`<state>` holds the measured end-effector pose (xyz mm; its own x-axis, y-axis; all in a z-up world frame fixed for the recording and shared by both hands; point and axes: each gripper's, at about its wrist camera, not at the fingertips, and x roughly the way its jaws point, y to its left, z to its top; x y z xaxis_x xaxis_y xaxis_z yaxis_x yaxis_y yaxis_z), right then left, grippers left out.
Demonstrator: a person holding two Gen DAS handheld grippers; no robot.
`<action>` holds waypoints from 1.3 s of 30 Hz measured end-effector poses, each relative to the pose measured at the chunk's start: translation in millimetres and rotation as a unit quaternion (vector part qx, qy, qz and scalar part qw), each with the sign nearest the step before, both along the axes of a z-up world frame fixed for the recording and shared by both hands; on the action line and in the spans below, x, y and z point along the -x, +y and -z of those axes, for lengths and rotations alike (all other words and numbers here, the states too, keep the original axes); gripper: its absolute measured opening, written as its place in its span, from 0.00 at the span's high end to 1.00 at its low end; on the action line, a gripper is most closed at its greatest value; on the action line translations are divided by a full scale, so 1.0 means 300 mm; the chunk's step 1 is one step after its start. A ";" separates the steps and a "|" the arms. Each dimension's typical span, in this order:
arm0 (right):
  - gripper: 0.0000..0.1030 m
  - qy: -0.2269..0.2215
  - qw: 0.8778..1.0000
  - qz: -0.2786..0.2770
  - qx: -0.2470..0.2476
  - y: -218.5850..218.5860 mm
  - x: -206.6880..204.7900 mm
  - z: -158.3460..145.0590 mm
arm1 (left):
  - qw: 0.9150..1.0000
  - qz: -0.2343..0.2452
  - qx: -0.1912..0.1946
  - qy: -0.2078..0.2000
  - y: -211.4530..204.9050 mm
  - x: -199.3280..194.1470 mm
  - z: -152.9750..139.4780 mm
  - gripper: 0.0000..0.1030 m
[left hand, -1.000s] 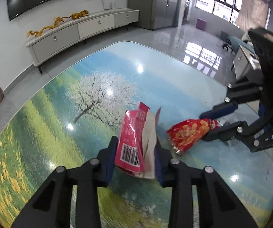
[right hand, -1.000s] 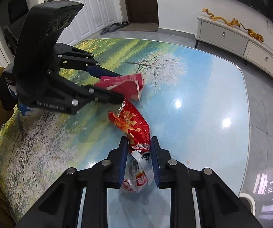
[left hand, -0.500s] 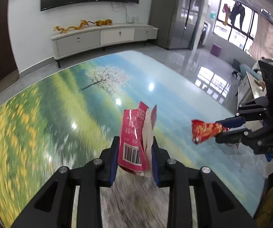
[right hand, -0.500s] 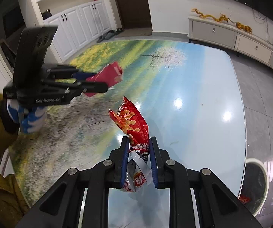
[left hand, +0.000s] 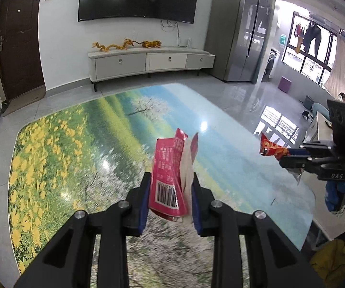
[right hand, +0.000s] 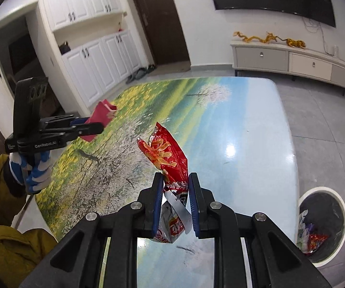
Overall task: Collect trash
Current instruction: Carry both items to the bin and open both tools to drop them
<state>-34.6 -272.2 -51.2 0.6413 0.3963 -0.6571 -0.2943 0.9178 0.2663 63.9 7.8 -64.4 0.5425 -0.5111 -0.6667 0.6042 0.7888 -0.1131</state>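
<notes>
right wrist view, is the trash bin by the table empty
No, the trash bin on the floor beside the table already has wrappers lying inside it, among them a red one.

A torn pink wrapper [left hand: 169, 175] with a barcode and a crumpled red snack bag [right hand: 170, 160] are both held upright above the table.

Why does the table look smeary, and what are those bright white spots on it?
Left wrist view: the table print nearest the camera is smeared by motion blur, while the pink wrapper stays sharp. Right wrist view: the white spots are glare from lights on the glossy tabletop.
</notes>
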 end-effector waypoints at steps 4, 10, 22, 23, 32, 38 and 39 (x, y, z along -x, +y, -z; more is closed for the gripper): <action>0.80 -0.010 0.999 0.042 -0.021 -0.132 0.028 0.009 | 1.000 0.023 -0.002 -0.003 -0.113 0.014 -0.046 0.73; 0.80 -0.013 0.989 0.142 -0.035 -0.409 0.083 0.061 | 0.996 0.089 -0.018 0.007 -0.435 0.015 -0.082 0.73; 0.75 0.044 0.951 0.302 -0.058 -0.882 0.031 0.260 | 0.979 0.181 -0.047 0.078 -1.194 -0.064 0.038 0.70; 0.75 0.048 0.948 0.309 -0.059 -0.905 0.015 0.276 | 0.979 0.181 -0.041 0.088 -1.241 -0.080 0.053 0.70; 0.44 0.072 0.929 0.356 -0.069 -1.015 0.013 0.363 | 0.980 0.163 -0.016 0.116 -1.360 -0.141 0.092 0.49; 0.44 0.066 0.929 0.361 -0.054 -0.973 0.033 0.315 | 0.992 0.108 -0.039 0.060 -1.247 -0.115 0.034 0.49; 0.44 0.059 0.930 0.358 -0.050 -0.948 0.033 0.284 | 0.994 0.093 -0.042 0.045 -1.212 -0.105 0.014 0.49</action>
<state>-44.5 -556.6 -136.5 0.6906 -0.0420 -0.7220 0.4199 0.8361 0.3530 95.3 -355.6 -68.7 0.3804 -0.5376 -0.7525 0.7309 0.6733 -0.1115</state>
